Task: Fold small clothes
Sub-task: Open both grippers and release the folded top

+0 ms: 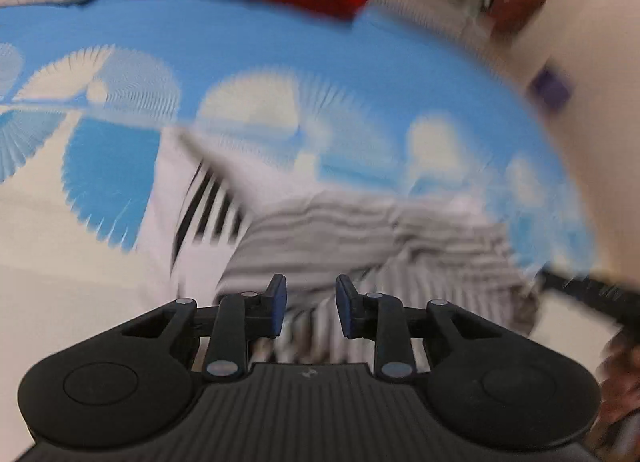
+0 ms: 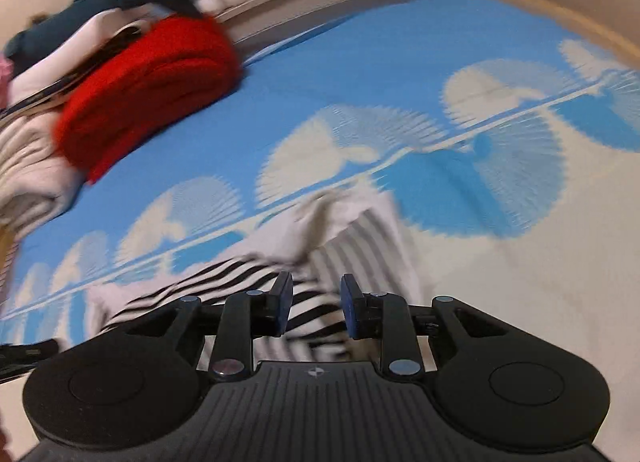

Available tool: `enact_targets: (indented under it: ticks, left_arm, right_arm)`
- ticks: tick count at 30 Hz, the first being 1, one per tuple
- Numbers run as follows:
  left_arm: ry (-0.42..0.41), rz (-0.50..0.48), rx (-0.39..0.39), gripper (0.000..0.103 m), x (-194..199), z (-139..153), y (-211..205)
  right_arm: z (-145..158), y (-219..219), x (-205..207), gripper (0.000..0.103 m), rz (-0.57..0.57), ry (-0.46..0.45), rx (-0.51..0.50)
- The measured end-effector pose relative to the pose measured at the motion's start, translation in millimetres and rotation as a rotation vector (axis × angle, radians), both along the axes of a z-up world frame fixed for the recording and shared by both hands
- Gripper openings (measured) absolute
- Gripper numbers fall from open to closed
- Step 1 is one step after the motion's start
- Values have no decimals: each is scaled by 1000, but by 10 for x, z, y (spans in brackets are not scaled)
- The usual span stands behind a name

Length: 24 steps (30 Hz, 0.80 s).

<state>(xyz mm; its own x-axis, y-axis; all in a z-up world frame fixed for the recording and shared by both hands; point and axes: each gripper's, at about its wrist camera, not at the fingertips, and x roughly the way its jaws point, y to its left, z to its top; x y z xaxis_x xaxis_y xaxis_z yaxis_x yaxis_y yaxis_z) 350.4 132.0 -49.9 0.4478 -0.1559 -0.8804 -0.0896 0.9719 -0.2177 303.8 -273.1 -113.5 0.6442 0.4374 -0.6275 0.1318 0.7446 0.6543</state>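
The fingers of the left gripper (image 1: 311,304) are held slightly apart, with a clear gap between the blue pads; nothing is gripped. Directly beyond them a striped garment (image 1: 360,238) is seen, crumpled in a low heap on the bedspread (image 1: 280,45), its grey-and-white ribbed part uppermost and a bolder black-and-white striped section lying to the left. The fingers of the right gripper (image 2: 316,304) are likewise parted by a narrow gap and nothing is held between them. The same striped garment (image 2: 320,262) is spread just ahead of them, a pale fold raised at its far edge. It is laid on the blue bedspread (image 2: 380,61), which is patterned with white fan shapes. Farther off, a red folded cloth (image 2: 148,89) is stacked against pale knitted clothes (image 2: 28,165) at the left. Both views are blurred.
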Motion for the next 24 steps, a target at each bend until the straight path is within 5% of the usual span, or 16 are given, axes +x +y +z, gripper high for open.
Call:
enact_targets:
  ticks: [1, 3, 6, 10, 13, 16, 19, 24]
  left_arm:
    - [88, 11, 80, 29, 30, -173, -1]
    - [200, 60, 143, 6, 53, -411, 107]
    - [163, 92, 91, 6, 58, -308, 173]
    - [28, 53, -9, 9, 78, -41, 90]
    - [63, 66, -27, 9, 70, -104, 94]
    - [152, 72, 73, 8, 23, -276, 155]
    - [194, 79, 54, 8, -46, -330, 221]
    - [-33, 78, 29, 21, -332, 295, 182]
  right_arm:
    - [-79, 64, 35, 28, 45, 34, 13]
    - [-296, 151, 99, 28, 94, 164, -20]
    - [-606, 148, 109, 28, 99, 327, -11]
    - [-328, 113, 63, 28, 82, 211, -36]
    - [-267, 84, 72, 29, 70, 182, -28]
    - [-475, 92, 101, 29, 91, 283, -33]
    - [-550, 131, 145, 28, 95, 310, -22]
    - [-142, -52, 34, 29, 60, 170, 15]
